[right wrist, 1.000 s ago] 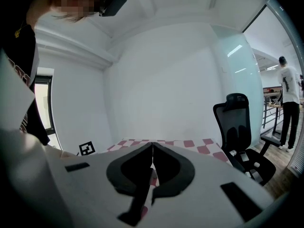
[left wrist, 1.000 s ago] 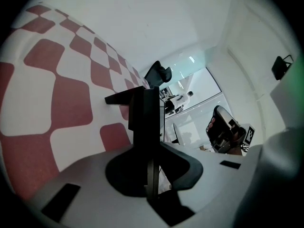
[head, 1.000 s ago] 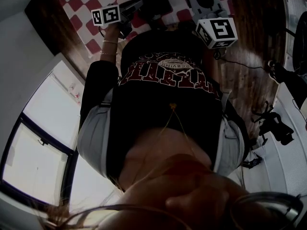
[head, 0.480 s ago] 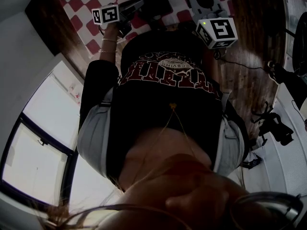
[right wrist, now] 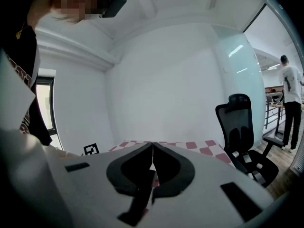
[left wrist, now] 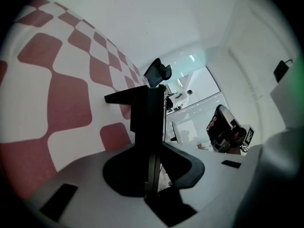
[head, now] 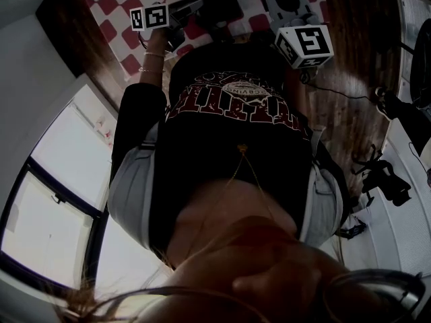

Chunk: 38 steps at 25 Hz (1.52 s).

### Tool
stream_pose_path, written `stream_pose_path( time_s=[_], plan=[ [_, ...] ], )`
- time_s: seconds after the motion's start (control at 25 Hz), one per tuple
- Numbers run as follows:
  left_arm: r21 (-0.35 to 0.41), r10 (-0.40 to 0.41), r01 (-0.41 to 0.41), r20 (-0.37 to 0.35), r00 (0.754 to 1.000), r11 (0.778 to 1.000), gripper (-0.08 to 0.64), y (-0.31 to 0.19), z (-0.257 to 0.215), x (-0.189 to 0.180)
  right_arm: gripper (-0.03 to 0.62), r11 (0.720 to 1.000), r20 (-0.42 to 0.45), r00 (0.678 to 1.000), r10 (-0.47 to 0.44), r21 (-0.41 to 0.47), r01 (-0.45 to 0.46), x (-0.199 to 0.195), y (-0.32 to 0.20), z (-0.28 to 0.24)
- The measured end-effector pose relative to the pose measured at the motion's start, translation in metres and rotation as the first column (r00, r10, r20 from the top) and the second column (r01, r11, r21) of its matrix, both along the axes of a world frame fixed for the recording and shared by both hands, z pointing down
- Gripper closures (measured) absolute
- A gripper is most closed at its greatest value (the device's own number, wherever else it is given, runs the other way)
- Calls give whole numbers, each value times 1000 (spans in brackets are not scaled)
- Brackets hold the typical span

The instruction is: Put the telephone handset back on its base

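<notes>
Left gripper: jaws just opening, narrowly parted, black telephone handset between them; red-white checkered cloth at 9 o'clock. Right gripper: jaws together, nothing between, cloth beyond at 12 o'clock.

The person wears a black T-shirt with red lettering and a bracelet.

White walls around me, a bright window. Wooden floor below, black office chair near the checked table.

Left tongs just eased apart, black piece between; right tongs pressed together, empty.
</notes>
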State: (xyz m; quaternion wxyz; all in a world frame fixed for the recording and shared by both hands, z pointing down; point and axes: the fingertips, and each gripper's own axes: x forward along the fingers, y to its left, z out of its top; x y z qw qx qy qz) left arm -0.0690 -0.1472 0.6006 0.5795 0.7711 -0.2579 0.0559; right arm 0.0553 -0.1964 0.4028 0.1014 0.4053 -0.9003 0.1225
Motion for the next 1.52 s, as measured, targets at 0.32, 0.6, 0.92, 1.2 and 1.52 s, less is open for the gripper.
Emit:
stream_pose_path(
  time_s=[0.32, 0.6, 0.92, 1.2, 1.52],
  plan=[
    [11, -37, 37, 10, 999, 999, 453, -3, -9, -6, 572, 1000, 2, 1000, 0, 5, 0, 3, 4, -2],
    [64, -14, 12, 27, 1000, 998, 485, -3, -10, -6, 572, 1000, 6, 1000, -2, 3, 2, 3, 4, -3],
    [139, 16, -5, -78, 997, 990, 486, -2, -11, -6, 572, 1000, 20, 1000, 2, 4, -2, 6, 4, -4],
    [110, 25, -10, -136, 990, 994, 486, -4, -6, -6, 572, 1000, 26, 1000, 2, 2, -2, 5, 7, -7],
    [87, 0, 15, -167, 986, 996, 482, -4, -3, -7, 572, 1000, 23, 1000, -7, 1, 7, 3, 8, -5]
  ],
)
